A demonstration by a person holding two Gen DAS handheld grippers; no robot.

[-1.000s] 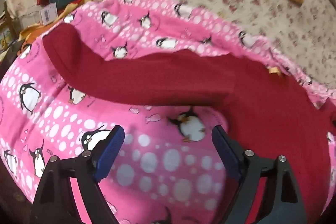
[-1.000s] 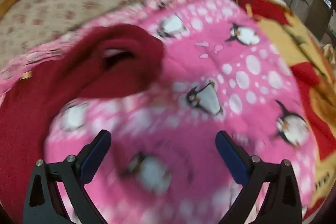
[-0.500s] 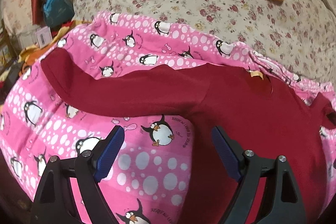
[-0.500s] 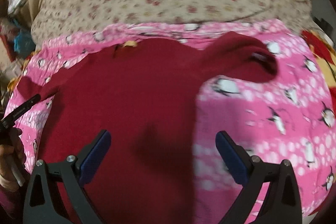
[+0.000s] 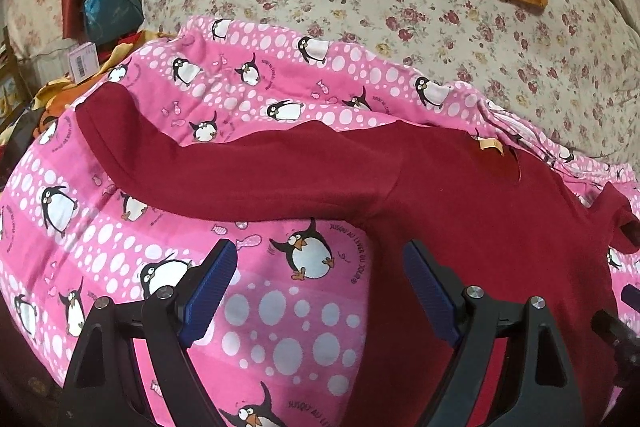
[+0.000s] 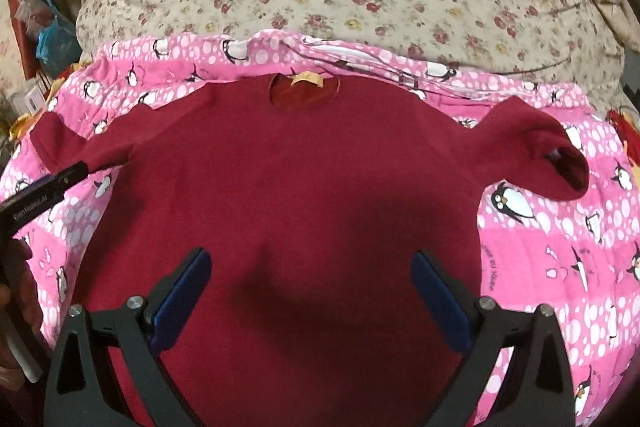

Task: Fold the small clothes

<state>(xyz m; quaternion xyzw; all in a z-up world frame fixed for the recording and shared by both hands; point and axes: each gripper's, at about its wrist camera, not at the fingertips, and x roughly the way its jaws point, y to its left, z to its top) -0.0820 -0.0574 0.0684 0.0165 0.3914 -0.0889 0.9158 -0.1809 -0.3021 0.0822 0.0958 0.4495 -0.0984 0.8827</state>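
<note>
Dark red long-sleeved fleece top (image 6: 304,187) is lying spread flat, front up, on the pink penguin-print blanket (image 6: 560,259), collar with its tan neck label (image 6: 306,79) pointing away from both grippers. The right gripper (image 6: 310,301) is hovering over the lower body panel, jaws spread wide and gripping nothing. The left gripper (image 5: 316,291) is likewise gaping and empty, hanging over bare blanket with the outstretched sleeve (image 5: 224,167) just ahead of its fingertips. Beyond the right gripper's right finger, the other sleeve cuff (image 6: 560,167) is lying bunched and partly turned over. For a clean fold, each gripper should probably be pinching a sleeve near its cuff, then carrying it inward across the chest. The bunched cuff likely needs flattening first.
</note>
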